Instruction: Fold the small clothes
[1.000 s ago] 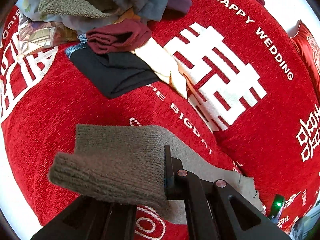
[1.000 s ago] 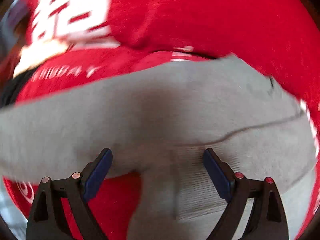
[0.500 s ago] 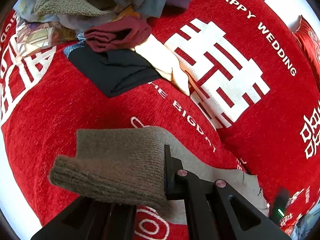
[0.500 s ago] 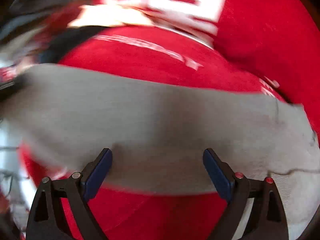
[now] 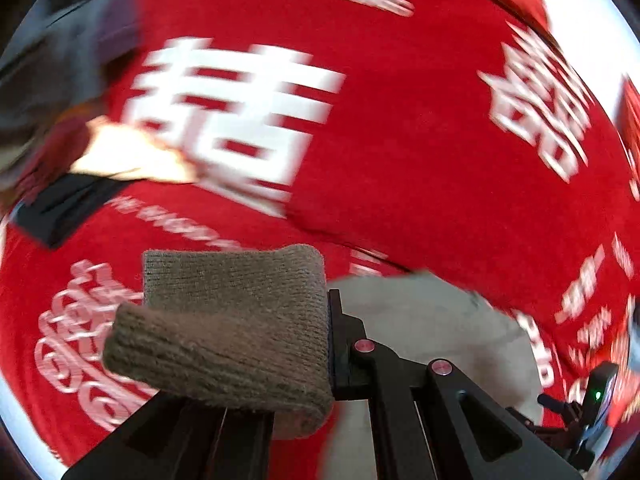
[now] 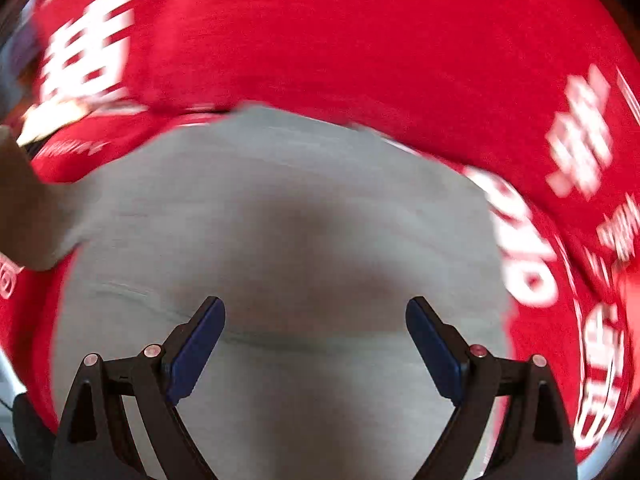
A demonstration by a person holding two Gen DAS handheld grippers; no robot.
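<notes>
Left tongs are clamped on the ribbed cuff of the grey-brown knitted garment, lifting that end over the red plush bedspread with white lettering. Right tongs hang wide open above the cloth's flat grey part, gripping nothing. I'd lay the cuff down edge-to-edge, then press the crease flat.

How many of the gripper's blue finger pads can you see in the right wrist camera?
2. One blue pad sits at lower left, the other at lower right, spread wide apart above the grey garment on the red blanket. Nothing sits between them.
</notes>
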